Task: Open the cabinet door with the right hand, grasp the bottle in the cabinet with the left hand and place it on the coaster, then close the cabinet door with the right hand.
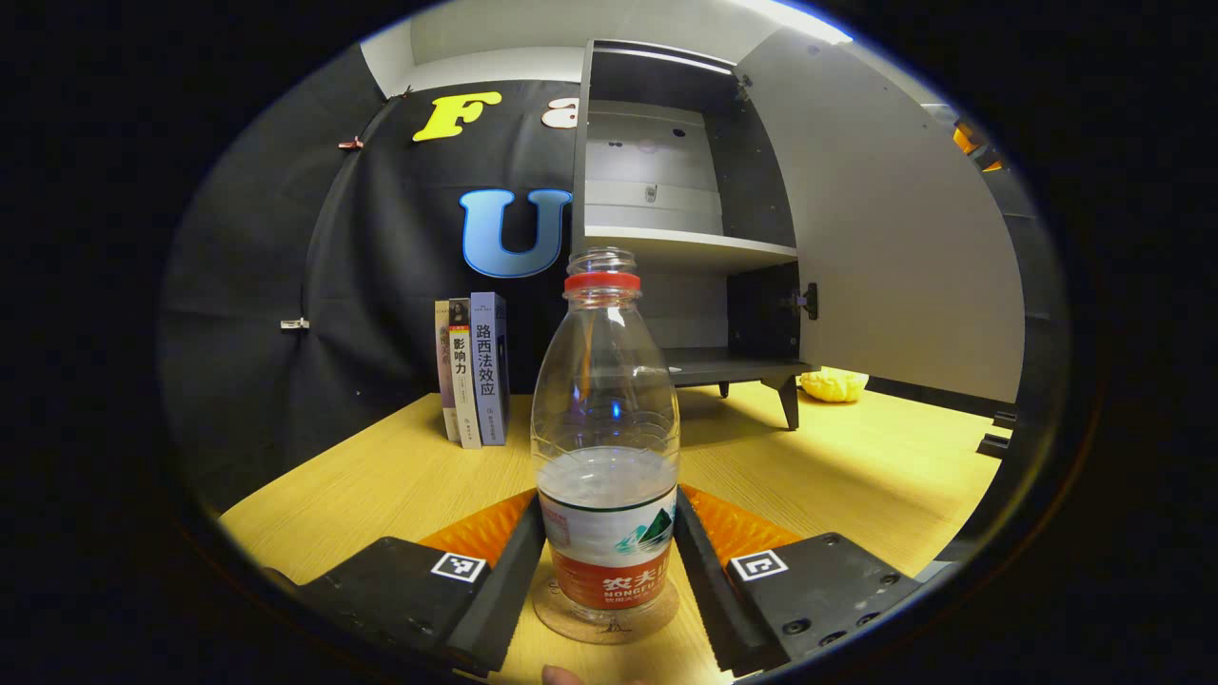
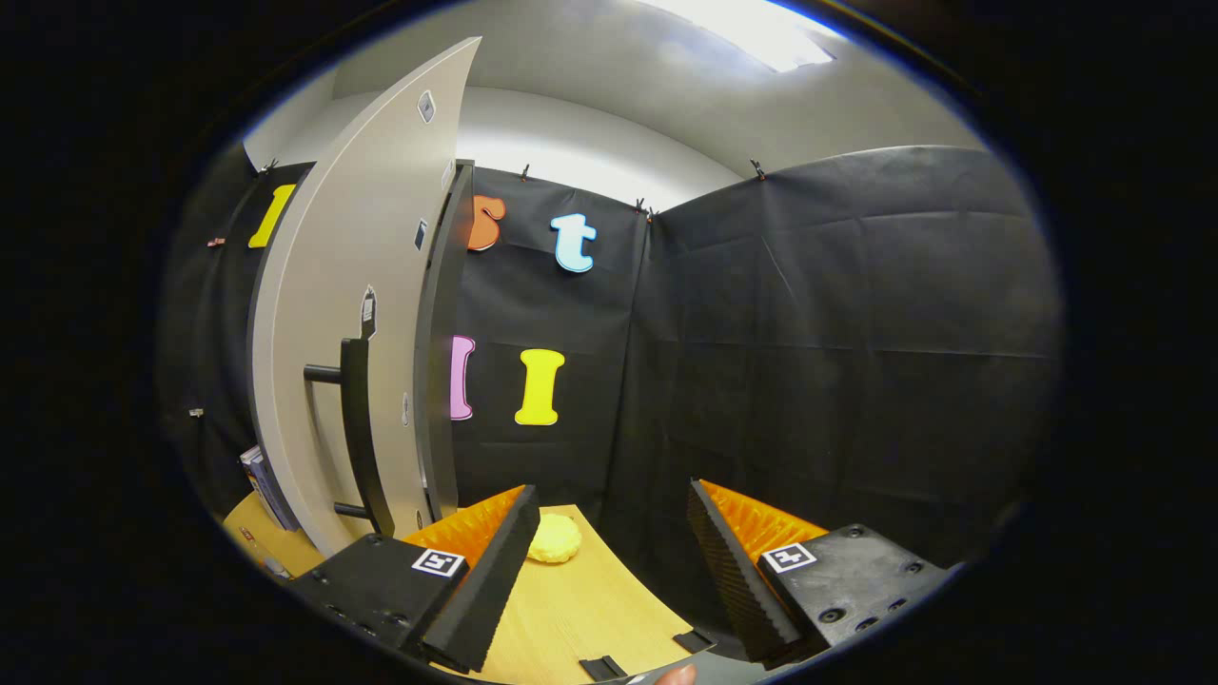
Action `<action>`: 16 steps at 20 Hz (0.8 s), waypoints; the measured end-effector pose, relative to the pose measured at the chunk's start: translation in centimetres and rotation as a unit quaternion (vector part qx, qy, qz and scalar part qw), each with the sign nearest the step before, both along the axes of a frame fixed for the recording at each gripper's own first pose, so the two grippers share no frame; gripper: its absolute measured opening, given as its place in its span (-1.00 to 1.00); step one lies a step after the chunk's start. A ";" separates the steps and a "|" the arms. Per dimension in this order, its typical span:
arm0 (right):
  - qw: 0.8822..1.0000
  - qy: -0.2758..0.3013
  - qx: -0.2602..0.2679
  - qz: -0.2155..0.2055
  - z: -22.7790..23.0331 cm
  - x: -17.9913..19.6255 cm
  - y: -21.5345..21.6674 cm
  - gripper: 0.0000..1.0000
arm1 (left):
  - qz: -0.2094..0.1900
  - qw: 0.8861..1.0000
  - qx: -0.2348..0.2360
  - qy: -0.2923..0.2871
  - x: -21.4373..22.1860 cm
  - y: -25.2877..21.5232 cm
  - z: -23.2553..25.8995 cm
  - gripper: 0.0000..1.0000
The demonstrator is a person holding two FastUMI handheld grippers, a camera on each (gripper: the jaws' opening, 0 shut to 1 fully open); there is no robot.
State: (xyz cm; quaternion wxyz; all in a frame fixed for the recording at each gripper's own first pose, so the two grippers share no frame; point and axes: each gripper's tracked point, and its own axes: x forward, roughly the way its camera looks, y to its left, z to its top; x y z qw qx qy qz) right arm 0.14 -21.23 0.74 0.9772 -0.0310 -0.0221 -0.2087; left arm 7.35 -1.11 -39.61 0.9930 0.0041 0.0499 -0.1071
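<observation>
The clear bottle [image 1: 606, 447], uncapped, red-ringed at the neck and partly filled, stands upright on the round coaster [image 1: 571, 620] at six o'clock. The cabinet [image 1: 685, 228] sits at twelve to one o'clock, its door [image 1: 894, 219] swung wide open, shelves bare.

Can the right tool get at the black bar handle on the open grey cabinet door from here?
Probably yes. The right tool is open and empty, and the black bar handle on the grey cabinet door stands just to its left with nothing between them.

three upright books [image 1: 473, 369], yellow bun-like object [image 1: 834, 384], wooden table [image 1: 381, 476]
</observation>
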 end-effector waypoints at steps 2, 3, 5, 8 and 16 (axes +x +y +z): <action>1.000 0.003 -0.002 0.003 -0.3 -0.1 0.2 0.94 | -0.002 1.000 0.000 0.002 -0.1 -0.2 0.1 0.58; 1.000 0.005 -0.001 0.005 -0.4 -0.3 0.3 0.94 | -0.002 1.000 -0.001 0.003 -0.1 -0.1 0.1 0.60; 1.000 0.006 -0.002 0.006 -0.5 -0.4 0.4 0.94 | 0.003 1.000 -0.002 0.007 -0.2 0.0 0.3 0.72; 1.000 0.008 -0.004 0.011 -0.8 -0.6 0.6 0.94 | 0.006 1.000 -0.002 0.015 -0.4 0.1 0.6 0.85; 0.999 0.004 -0.004 0.034 -1.2 0.1 1.5 0.94 | 0.033 0.999 0.009 0.004 -1.3 0.3 6.9 0.89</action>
